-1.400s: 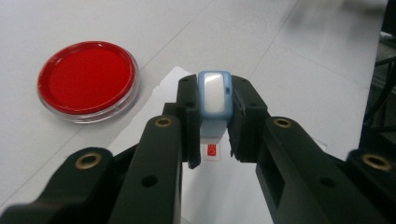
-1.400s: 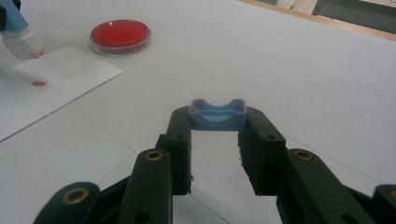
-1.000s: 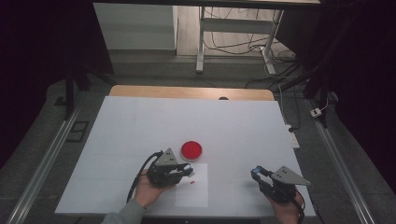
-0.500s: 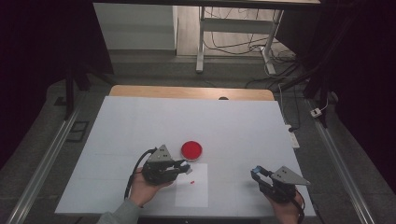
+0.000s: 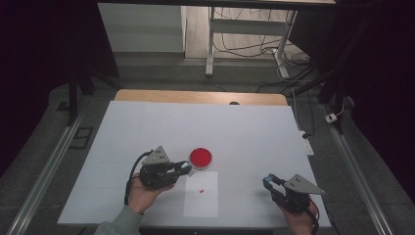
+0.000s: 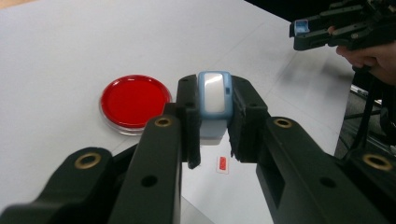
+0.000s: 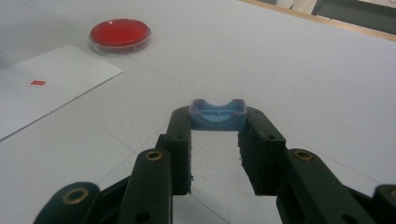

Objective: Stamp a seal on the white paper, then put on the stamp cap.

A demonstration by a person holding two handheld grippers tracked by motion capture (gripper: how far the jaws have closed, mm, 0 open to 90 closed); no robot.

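Note:
My left gripper is shut on a small light-blue block with a white face, held just left of a round red dish with a clear rim. In the left gripper view the red dish lies just left of the jaws. A tiny red square lies on a white paper sheet at the front middle. My right gripper hovers at the front right, shut on a small blue cap-like piece pinched between its tips.
The white table top reaches back to a wooden edge. Beyond it, a metal stand and cables rest on the floor. Rails run along both sides of the table.
My left gripper has drawn a little left and away from the paper sheet, still holding its block. The right gripper has stayed put.

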